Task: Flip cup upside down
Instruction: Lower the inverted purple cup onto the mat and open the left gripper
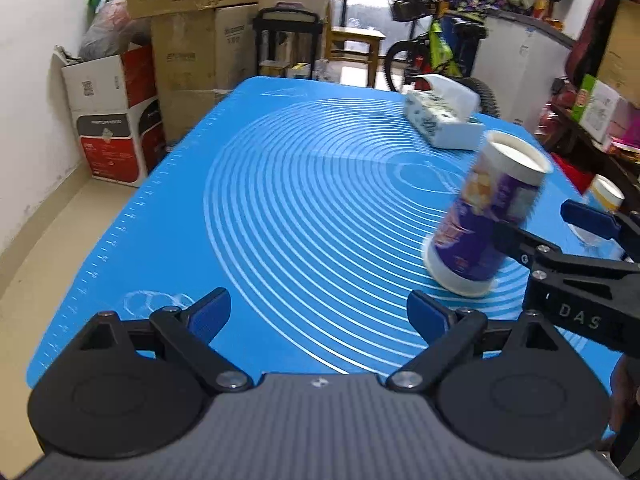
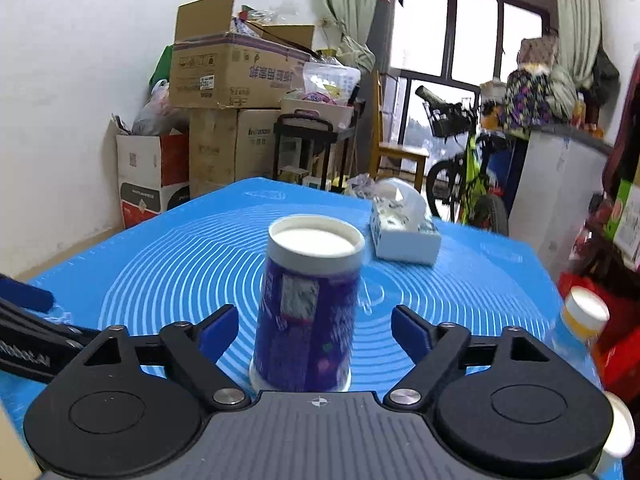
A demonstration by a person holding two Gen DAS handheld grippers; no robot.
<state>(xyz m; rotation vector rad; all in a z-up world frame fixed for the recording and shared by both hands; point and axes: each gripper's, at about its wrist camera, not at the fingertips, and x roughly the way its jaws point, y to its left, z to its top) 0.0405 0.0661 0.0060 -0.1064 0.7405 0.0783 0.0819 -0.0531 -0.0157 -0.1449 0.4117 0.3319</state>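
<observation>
A purple paper cup (image 2: 308,312) stands upside down on the blue mat (image 2: 160,264), white base up, wide rim on the mat. It sits between the open fingers of my right gripper (image 2: 314,330), which do not touch it. In the left wrist view the cup (image 1: 484,220) appears blurred and leaning, with the right gripper's fingers (image 1: 516,240) on either side of it. My left gripper (image 1: 318,314) is open and empty, to the left of the cup, low over the mat (image 1: 280,200).
A white tissue box (image 2: 404,232) lies on the mat beyond the cup; it also shows in the left wrist view (image 1: 444,120). A yellow jar with a white lid (image 2: 584,316) stands at the mat's right edge. Cardboard boxes (image 2: 236,76) and a bicycle (image 2: 468,176) stand behind the table.
</observation>
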